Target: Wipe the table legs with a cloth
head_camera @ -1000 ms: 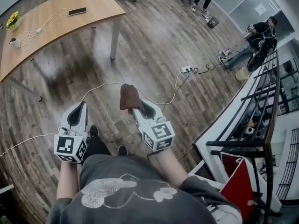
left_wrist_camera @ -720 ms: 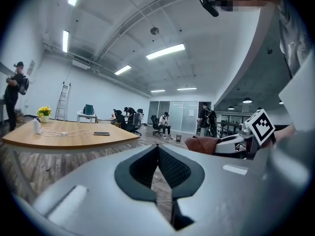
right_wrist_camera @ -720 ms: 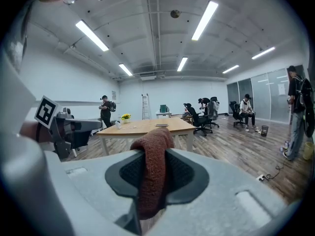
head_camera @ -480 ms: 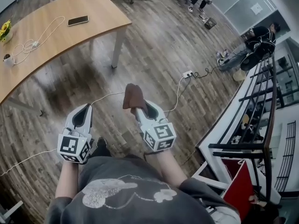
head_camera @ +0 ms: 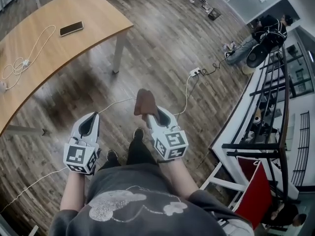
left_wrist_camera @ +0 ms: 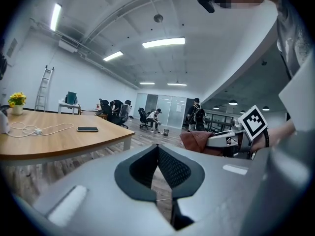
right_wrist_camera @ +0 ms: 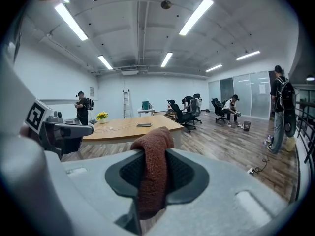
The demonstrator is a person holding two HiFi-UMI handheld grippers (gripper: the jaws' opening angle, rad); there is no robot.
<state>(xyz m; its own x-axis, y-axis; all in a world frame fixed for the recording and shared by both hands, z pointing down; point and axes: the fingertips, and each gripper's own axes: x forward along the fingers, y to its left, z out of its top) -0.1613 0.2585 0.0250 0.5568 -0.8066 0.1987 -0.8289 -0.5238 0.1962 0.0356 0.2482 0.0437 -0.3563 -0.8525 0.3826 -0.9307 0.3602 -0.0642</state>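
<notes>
A brown cloth [head_camera: 144,102] is pinched in my right gripper [head_camera: 146,113], which is shut on it; its folded end sticks out past the jaws [right_wrist_camera: 153,154]. My left gripper [head_camera: 89,123] is held level beside it, shut with nothing between the pads [left_wrist_camera: 158,154]. The wooden table [head_camera: 59,48] stands ahead to the left, well away from both grippers. One white table leg [head_camera: 118,52] shows under its near corner, and a second leg's foot [head_camera: 29,130] at the far left. In the right gripper view the table [right_wrist_camera: 133,131] lies ahead beyond the cloth.
A phone [head_camera: 71,28] and a white cable [head_camera: 29,48] lie on the tabletop. A white cord [head_camera: 118,102] and a power strip [head_camera: 196,73] lie on the wooden floor. A black railing [head_camera: 275,132] runs along the right. People sit on chairs [right_wrist_camera: 184,113] far off.
The person has stepped forward, one shoe now showing ahead between the grippers. Table and floor have slid leftward and up in the head view. Both grippers keep their hold and posture.
</notes>
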